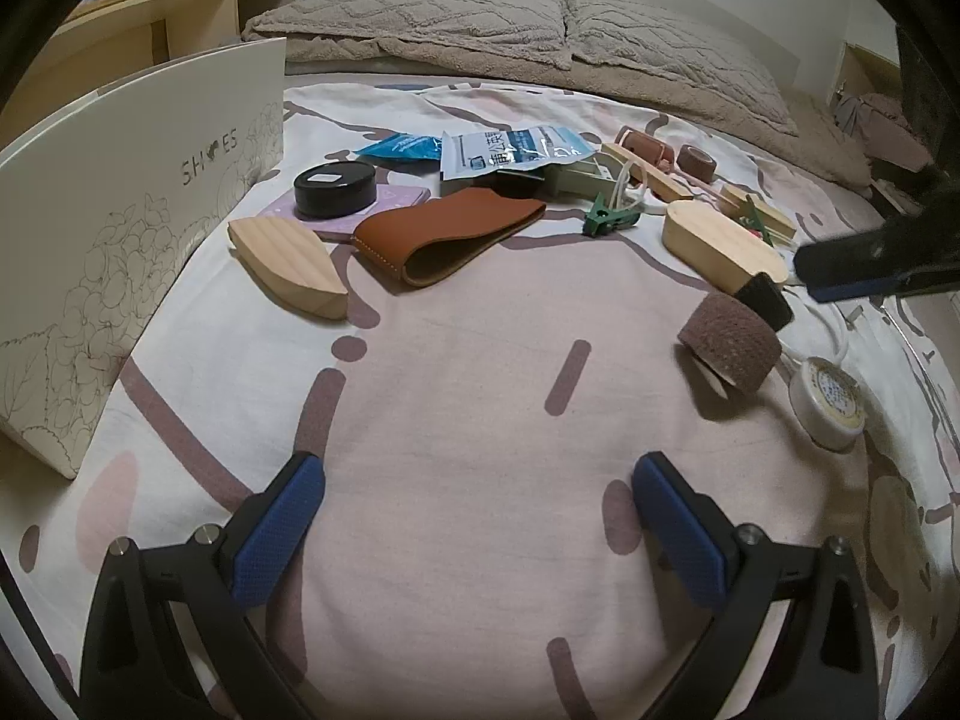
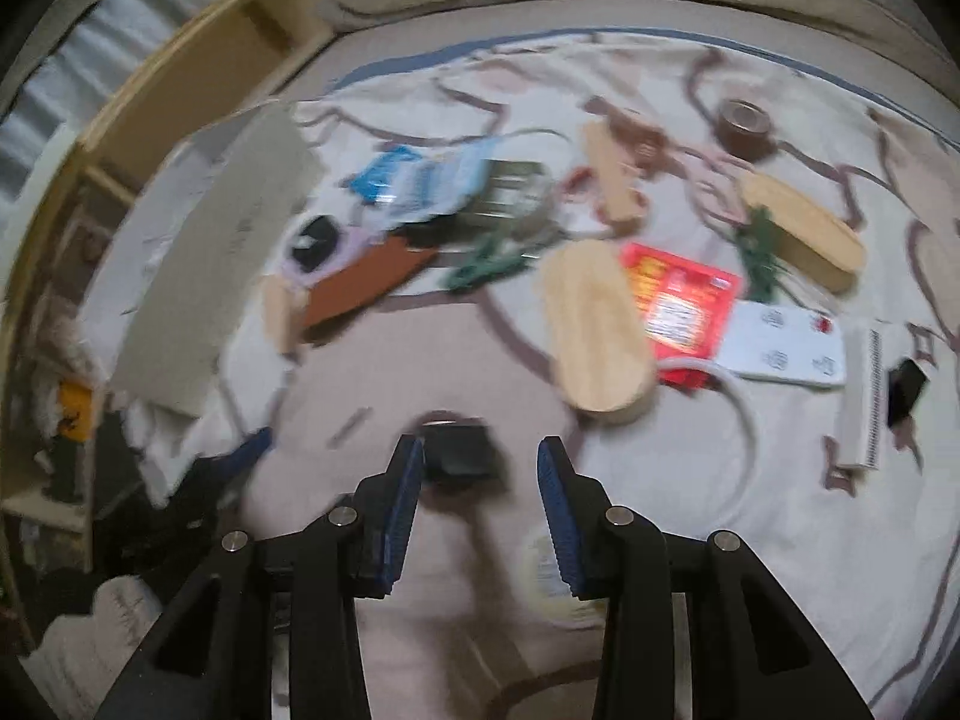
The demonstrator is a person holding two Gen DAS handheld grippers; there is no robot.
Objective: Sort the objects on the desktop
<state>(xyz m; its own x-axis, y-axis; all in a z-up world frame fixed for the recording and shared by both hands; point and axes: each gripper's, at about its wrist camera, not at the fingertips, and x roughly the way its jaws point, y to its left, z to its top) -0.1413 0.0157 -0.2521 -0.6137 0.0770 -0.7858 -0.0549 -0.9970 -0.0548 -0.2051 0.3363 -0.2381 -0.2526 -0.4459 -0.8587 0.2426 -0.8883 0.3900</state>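
Brown roll: the brown abrasive roll (image 1: 729,339) lay on its side near the right edge of the bedsheet (image 1: 456,420), with a small black block (image 1: 765,300) just behind it.
Right claw: the right claw (image 2: 480,450) hung over that black block (image 2: 462,450); its fingers stood partly apart, one pad beside the block, the other clear of it, so no grip showed. The view was blurred.
Left claw: the left claw (image 1: 478,480) stood wide apart and empty above bare sheet, probably waiting its turn.
Unsorted heap: a tan leather sleeve (image 1: 447,237), a black round tin (image 1: 335,189), two wooden blocks (image 1: 288,267) (image 1: 723,252) and a green clip (image 1: 606,219) lay loosely together.
Destination: a white shoe box (image 1: 120,276) stood at the left, likely the sorting bin.
Surface: a patterned bed, not a tabletop.
Room: grey pillows (image 1: 540,24) and a wooden shelf (image 1: 180,24) behind.
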